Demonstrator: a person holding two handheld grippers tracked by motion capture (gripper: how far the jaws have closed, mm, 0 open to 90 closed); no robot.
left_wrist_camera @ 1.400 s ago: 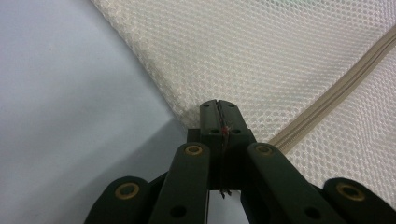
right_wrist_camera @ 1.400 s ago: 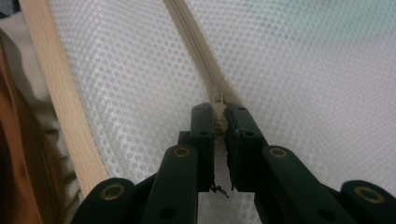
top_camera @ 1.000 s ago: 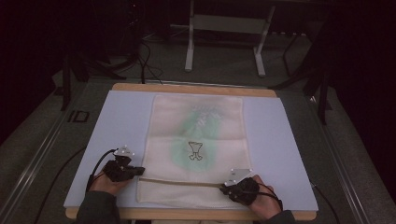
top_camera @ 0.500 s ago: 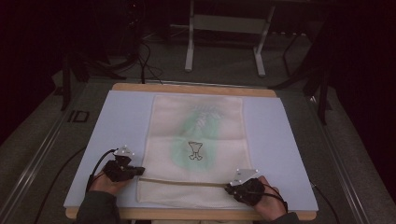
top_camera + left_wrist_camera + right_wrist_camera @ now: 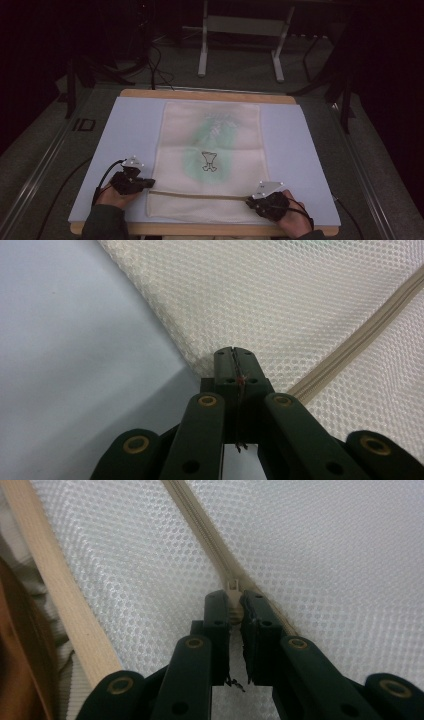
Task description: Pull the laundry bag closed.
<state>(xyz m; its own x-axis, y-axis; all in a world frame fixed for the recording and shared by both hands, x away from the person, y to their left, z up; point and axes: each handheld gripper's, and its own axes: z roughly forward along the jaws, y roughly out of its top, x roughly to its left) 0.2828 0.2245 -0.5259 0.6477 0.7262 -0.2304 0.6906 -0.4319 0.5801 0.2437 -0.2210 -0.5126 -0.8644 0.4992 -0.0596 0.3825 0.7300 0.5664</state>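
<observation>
Left gripper [image 5: 149, 183], seen in the high view at the near left of the table, has its black jaws pressed together on the left edge of the cream mesh laundry bag [image 5: 212, 150]. Its own view shows the jaw tips [image 5: 234, 356] closed on the mesh just where the beige zipper [image 5: 360, 337] ends, with no gap between them.

Right gripper [image 5: 250, 202] sits at the near right of the bag. In the right gripper view its jaws are narrowed around the small beige zipper slider [image 5: 233, 605], which is held between the tips; the zipper band [image 5: 200, 520] runs away from the slider across the mesh.

Bag position: flat on the pale blue table mat [image 5: 130, 130], roughly centred, long axis running away from the person. A green patch and a small black drawing [image 5: 209, 161] show through the mesh near its middle. The zipper crosses the bag's near end from one gripper to the other.

A light wooden table edge [image 5: 60, 590] lies beside the bag in the right gripper view.
</observation>
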